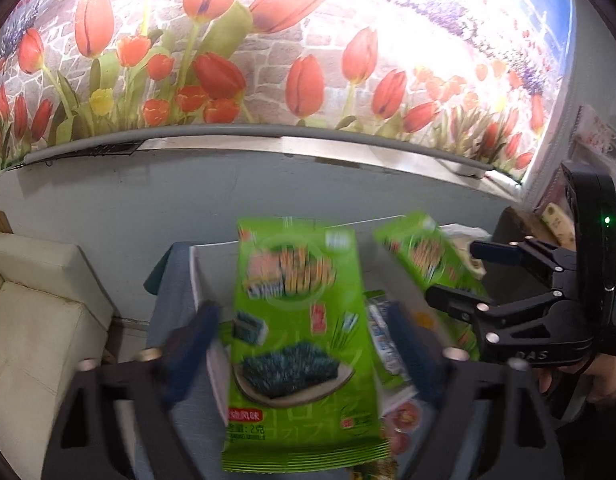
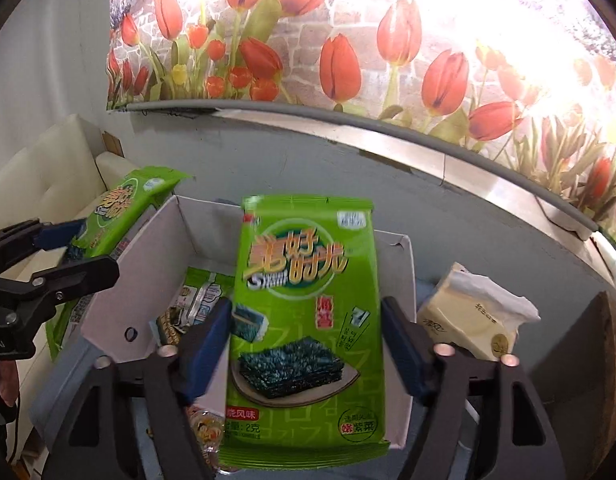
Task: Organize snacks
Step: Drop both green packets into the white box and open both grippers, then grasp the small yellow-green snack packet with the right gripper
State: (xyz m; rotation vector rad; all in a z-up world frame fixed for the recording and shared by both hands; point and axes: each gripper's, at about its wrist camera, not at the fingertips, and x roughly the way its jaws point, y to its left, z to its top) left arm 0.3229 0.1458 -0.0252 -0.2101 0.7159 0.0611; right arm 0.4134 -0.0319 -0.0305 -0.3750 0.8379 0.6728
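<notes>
Each gripper carries a green seaweed snack packet over a white cardboard box. My left gripper (image 1: 304,340) has its blue pads at the sides of its packet (image 1: 304,344), which stands upright between them above the box's left part (image 1: 198,276). My right gripper (image 2: 306,340) holds its own packet (image 2: 308,320) the same way over the box (image 2: 156,248). In the left wrist view the right gripper (image 1: 456,272) and its packet (image 1: 424,256) show at the right. In the right wrist view the left gripper (image 2: 80,254) and its packet (image 2: 116,212) show at the left.
The box holds other snack packets (image 2: 200,300). A pale yellow tissue pack (image 2: 472,320) lies right of the box on the blue-grey tabletop (image 2: 60,384). A cream sofa (image 1: 32,320) stands at the left. A grey wall with a tulip mural (image 1: 268,60) is behind.
</notes>
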